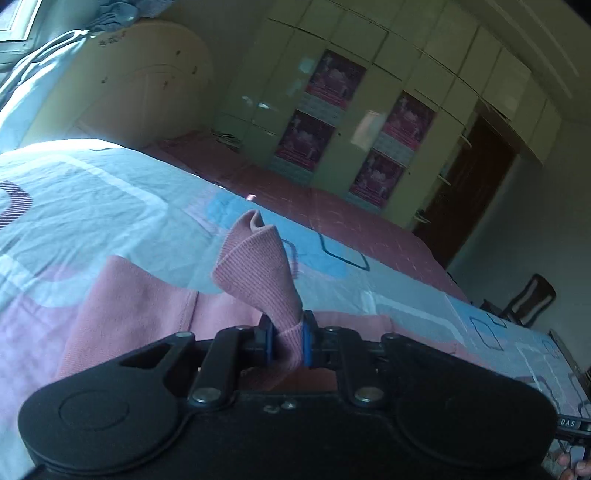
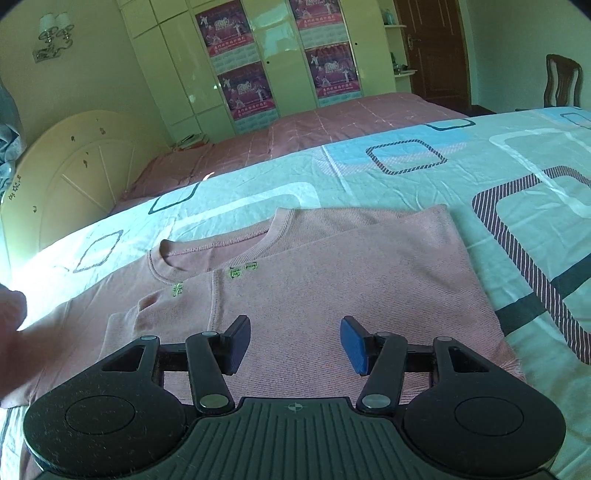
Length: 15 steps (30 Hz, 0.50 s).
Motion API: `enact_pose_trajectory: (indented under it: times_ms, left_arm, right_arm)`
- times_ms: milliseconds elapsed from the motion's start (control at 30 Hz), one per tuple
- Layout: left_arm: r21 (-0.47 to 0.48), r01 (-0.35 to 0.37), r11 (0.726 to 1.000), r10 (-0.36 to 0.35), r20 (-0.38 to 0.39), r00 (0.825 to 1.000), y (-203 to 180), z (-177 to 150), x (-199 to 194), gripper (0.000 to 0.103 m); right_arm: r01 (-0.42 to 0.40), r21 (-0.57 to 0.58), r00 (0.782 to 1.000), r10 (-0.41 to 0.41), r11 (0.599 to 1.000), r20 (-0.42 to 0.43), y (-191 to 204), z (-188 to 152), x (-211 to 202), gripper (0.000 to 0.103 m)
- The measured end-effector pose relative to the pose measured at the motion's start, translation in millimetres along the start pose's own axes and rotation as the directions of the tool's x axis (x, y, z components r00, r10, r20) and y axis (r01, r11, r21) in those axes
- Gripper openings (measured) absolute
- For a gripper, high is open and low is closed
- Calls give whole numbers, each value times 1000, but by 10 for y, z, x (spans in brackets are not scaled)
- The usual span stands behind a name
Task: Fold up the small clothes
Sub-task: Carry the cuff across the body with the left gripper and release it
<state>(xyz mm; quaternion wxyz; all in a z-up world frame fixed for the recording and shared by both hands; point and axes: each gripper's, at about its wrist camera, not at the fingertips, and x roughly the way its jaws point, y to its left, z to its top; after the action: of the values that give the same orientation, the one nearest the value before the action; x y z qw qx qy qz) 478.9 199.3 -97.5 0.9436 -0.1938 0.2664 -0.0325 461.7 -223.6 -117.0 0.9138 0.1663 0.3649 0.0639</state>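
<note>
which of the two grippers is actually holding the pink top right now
The left gripper: its pads are clamped on a ribbed cuff of the pink top. The right gripper hangs open above it, gripping nothing.

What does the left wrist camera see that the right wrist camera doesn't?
Only the left wrist view shows the left gripper shut on a ribbed cuff of the pink top. Only the right wrist view shows the open right gripper above the top's folded body, its neckline, green lettering and a wall lamp. Both show the pink top, patterned bedsheet and postered wardrobe.
</note>
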Motion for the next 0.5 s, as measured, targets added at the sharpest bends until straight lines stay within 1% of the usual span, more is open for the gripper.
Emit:
enact_pose_trajectory:
  times_ms: [67,133,233,300,333,400,467,500]
  left_arm:
    - [36,50,998,-48,-34,998,-329,-116,144,13]
    - [80,101,992,-95,-70,993,-669,-244,283,13]
    - [155,133,979,-112,-134,985,-1092,-407,478,13]
    - [204,142,969,-105,-184,977,-1330,-546,633,13]
    - [222,145,964,-98,-212,972,-1398,-621,711,13]
    - [248,148,957,-90,-232,969,-1516,-723,814,14]
    - [236,173,956,-109,-263,959,-1578,-815,902,16]
    - [227,190,955,-121,-288,950,-1596,-862,943,20]
  right_arm:
    - [-4,10,1000,4,1000,5,-69,16,-54,55]
    - [-11,17,1000,11,1000,9,-148,13,-124,55]
    - [-14,23,1000,14,1000,18,-259,11,-224,55]
    - [-16,39,1000,15,999,21,-353,11,-282,55]
    - [-16,48,1000,16,999,21,-401,13,-306,55]
    - [-17,71,1000,16,997,16,-495,16,-351,55]
    - [-26,90,1000,25,996,7,-575,25,-393,55]
    - [-32,95,999,32,995,3,-605,25,-412,55]
